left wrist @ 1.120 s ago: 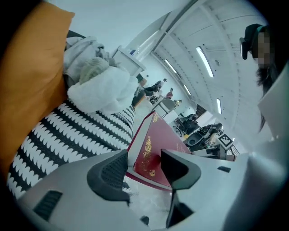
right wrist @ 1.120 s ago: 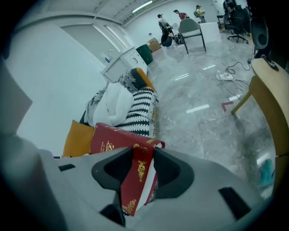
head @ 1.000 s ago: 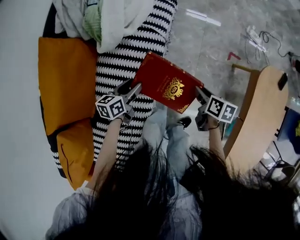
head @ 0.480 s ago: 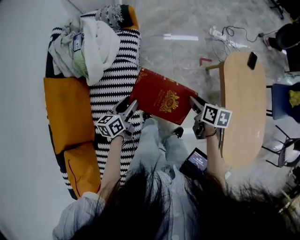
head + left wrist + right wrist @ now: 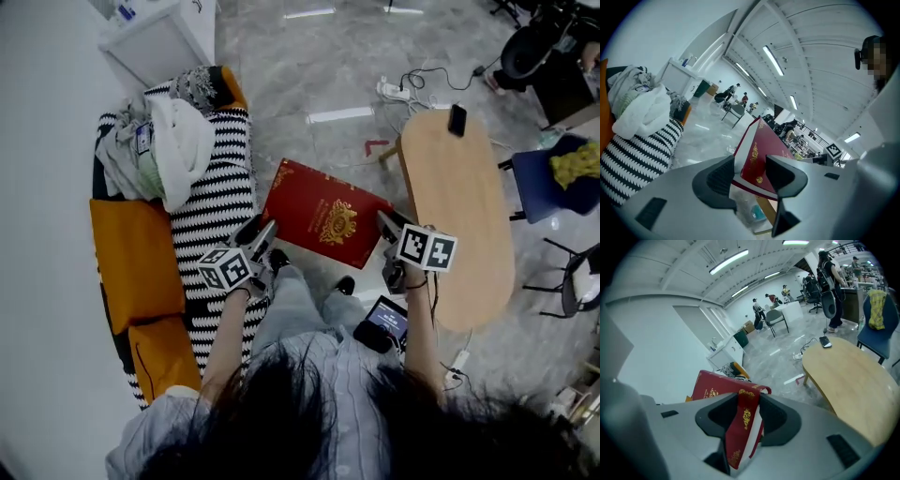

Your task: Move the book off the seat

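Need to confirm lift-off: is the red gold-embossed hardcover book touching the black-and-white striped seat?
Apart. The left gripper view shows bare floor between the red book and the striped seat.

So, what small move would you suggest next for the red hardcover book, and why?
Probably swing the red hardcover book toward the oval wooden table: the left gripper and right gripper clamp opposite edges, and it hangs over floor, off the striped seat.

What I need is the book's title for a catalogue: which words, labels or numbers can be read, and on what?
None can be read.
On the red book: gold crest and lettering on cover and spine, too blurred.
Tag on the clothes pile: too small.
Lit screen at the person's waist: too small.
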`<state>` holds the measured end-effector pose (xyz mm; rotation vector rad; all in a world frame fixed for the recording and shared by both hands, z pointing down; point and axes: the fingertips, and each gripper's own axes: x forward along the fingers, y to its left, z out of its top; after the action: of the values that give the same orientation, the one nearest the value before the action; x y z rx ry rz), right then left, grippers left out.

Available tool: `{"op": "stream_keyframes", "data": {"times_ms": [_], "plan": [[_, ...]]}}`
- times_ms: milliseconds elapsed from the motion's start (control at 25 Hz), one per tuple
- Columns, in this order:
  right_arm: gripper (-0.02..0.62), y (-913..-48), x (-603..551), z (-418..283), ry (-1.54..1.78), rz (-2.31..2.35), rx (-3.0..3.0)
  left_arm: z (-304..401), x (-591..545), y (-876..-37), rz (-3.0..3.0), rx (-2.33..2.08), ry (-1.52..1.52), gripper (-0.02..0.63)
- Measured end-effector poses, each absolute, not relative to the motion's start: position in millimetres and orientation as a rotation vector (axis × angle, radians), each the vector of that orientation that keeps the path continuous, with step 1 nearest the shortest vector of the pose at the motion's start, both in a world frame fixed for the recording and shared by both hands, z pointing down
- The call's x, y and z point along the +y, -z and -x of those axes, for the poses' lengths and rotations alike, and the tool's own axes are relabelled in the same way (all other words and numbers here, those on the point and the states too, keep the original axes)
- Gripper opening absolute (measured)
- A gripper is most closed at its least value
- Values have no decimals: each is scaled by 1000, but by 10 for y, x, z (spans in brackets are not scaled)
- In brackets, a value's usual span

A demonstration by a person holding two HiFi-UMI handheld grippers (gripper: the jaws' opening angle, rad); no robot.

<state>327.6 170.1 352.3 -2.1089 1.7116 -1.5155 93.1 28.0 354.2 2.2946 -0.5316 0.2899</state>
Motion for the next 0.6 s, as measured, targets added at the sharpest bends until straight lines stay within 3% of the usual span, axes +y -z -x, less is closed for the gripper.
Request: {"op": "stream_keyframes", "data": {"times_ms": [600], "plan": [[150, -3305, 3636, -4242, 1344, 2226, 1192, -2625, 1396, -3190, -2455, -133, -408, 209]]}}
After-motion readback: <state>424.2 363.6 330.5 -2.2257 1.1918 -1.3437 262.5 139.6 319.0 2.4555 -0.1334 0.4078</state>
